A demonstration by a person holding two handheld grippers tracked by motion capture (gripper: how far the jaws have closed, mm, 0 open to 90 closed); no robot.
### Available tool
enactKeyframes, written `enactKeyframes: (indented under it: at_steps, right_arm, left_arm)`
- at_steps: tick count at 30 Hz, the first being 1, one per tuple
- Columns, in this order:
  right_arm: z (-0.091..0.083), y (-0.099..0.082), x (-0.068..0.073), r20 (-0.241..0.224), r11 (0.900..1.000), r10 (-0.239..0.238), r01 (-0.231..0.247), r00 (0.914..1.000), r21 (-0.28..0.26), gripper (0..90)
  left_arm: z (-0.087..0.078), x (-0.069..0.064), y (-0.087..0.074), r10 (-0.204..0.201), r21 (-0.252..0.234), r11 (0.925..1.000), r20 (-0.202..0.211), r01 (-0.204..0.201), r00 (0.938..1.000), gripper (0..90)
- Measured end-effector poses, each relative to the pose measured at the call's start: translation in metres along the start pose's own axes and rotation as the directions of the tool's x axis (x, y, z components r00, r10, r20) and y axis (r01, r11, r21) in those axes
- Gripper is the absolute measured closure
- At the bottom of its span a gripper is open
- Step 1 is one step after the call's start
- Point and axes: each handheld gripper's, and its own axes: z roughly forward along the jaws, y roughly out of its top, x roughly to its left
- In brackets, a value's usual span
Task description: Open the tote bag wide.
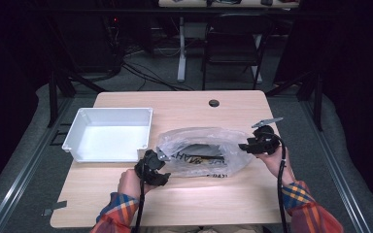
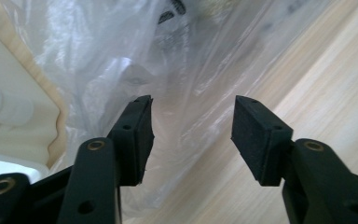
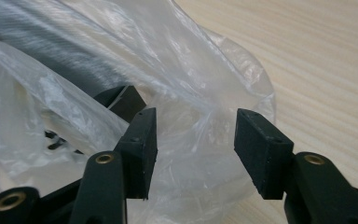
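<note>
A: What did the surface and the room look like?

B: A pale wooden table (image 1: 184, 199) with a round dark grommet (image 1: 214, 103) near its far edge. It stood on grey floor in a dim room, with a black folding chair (image 1: 235, 41) and loose cables beyond it.

A: And the containers?

B: A white plastic bin (image 1: 108, 134) sat on the left half of the table, nothing in it that I could make out. Just to its right lay a clear plastic bag (image 1: 201, 150), crumpled, with dark things inside and some printed lettering showing through. What the contents were, I could not tell.

A: How were the hands placed?

B: Both forearms, in plaid sleeves, came in from the near edge. The left gripper (image 1: 156, 158) was at the bag's near-left corner, close beside the bin. The right gripper (image 1: 246, 145) was at the bag's right end.

A: Were they gripping the bag?

B: No. In the left gripper view the jaws stood moderately apart, bag film lying behind the gap, pads not pressing it. The right gripper view showed the same: jaws parted about halfway, film loose between them, bare wood to the right.
</note>
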Motion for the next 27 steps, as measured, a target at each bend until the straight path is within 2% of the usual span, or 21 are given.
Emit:
enactKeyframes:
  at_steps: [3,6,14,19,21,23,25,27]
  right_arm:
    - [-0.009,0.001,0.005,0.002,0.9997,-0.015,0.015,0.9999,-0.018,47.1]
    - [-0.014,0.003,0.010,0.000,0.9996,-0.026,0.026,0.9997,-0.015,47.2]
    - [-0.012,0.002,0.011,-0.021,0.9997,-0.025,0.025,0.9995,-0.007,47.8]
    - [-0.008,0.001,0.011,-0.020,0.9996,-0.025,0.025,0.9995,0.009,53.3]
    - [-0.006,0.001,0.011,-0.016,0.9996,-0.025,0.026,0.9995,0.016,54.7]
    - [-0.003,0.001,0.011,-0.011,0.9993,-0.024,0.025,0.9996,0.026,54.8]
    - [0.001,0.001,0.012,-0.006,0.9991,-0.029,0.029,0.9996,0.031,56.4]
    - [0.004,0.002,0.014,0.000,0.9987,-0.034,0.034,0.9994,0.038,58.3]
  left_arm:
    - [-0.012,-0.002,0.005,-0.002,-0.033,0.9994,0.011,0.002,0.9999,44.4]
    - [-0.027,-0.004,0.009,-0.003,-0.081,0.9967,0.017,0.005,0.9999,40.7]
    - [-0.047,-0.001,0.014,-0.015,-0.128,0.9917,0.005,0.016,0.9999,38.6]
    - [-0.061,0.000,0.018,-0.022,-0.178,0.9839,-0.004,0.021,0.9998,38.3]
    - [-0.061,0.000,0.021,-0.022,-0.176,0.9843,-0.029,0.016,0.9993,37.8]
    - [-0.053,0.001,0.026,-0.017,-0.164,0.9864,-0.036,0.011,0.9992,36.3]
    - [-0.038,-0.001,0.032,-0.006,-0.117,0.9931,-0.029,0.003,0.9996,34.5]
    - [-0.023,-0.002,0.035,0.009,-0.076,0.9970,-0.037,-0.012,0.9993,32.6]
